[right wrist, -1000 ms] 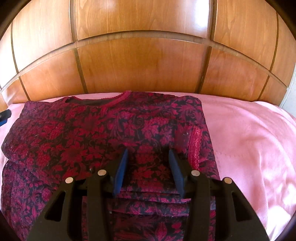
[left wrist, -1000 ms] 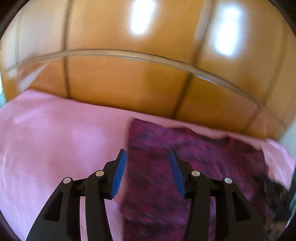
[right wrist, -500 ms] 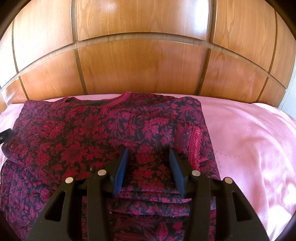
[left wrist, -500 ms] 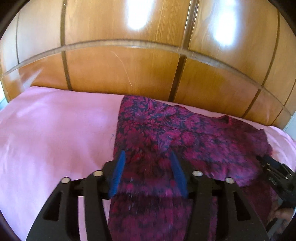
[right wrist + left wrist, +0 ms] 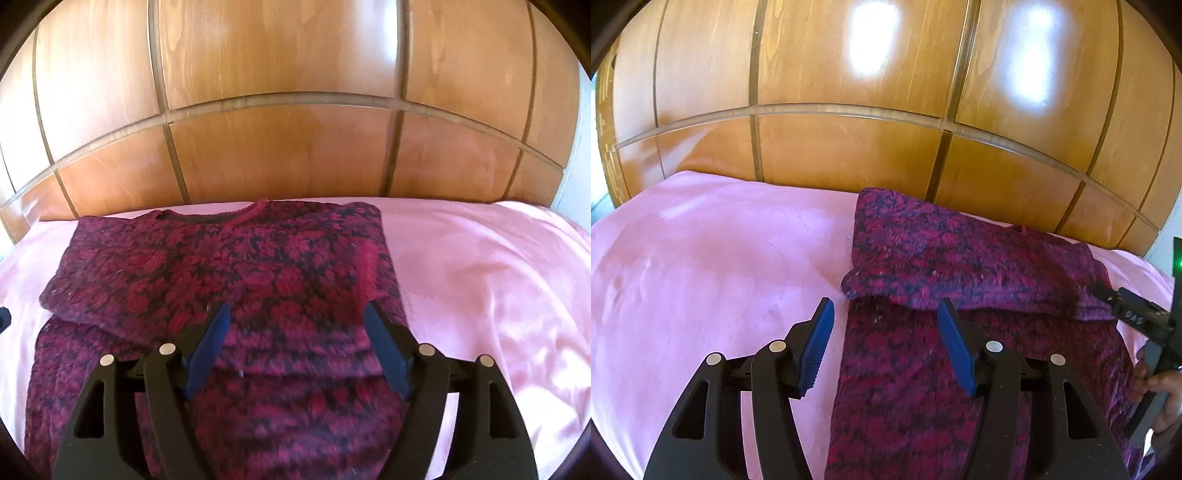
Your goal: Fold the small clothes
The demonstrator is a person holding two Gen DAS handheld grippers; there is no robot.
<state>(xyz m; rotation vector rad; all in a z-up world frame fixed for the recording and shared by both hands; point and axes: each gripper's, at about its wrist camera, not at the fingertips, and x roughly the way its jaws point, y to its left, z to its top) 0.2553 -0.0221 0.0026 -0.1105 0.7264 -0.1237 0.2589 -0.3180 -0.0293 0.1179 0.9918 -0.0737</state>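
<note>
I am working on a bed with a pink sheet (image 5: 480,280), backed by a wide wooden headboard (image 5: 288,155) of glossy panels. On the sheet, close against the headboard, lies the one garment I can see, a dark red flowered top (image 5: 229,273), neckline toward the wood.

I judge the fold to be well under way. In the right wrist view both side parts look turned in over the body, so the top reads as a fairly neat rectangle with straight left and right edges. A flap lies across its upper left part, and the lower length runs down toward me under the tools. What is left, I think, is to bring that lower length up over the upper part and flatten the packet; I cannot tell how tidy the hidden near end is.

My right gripper (image 5: 295,347) hangs over the middle of the top, its jaws opening wide with nothing pinched between them, only cloth below. My left gripper (image 5: 884,341) sits at the top's left edge, jaws about half spread and gripping nothing; one pad is over the sheet, the other over the cloth.
</note>
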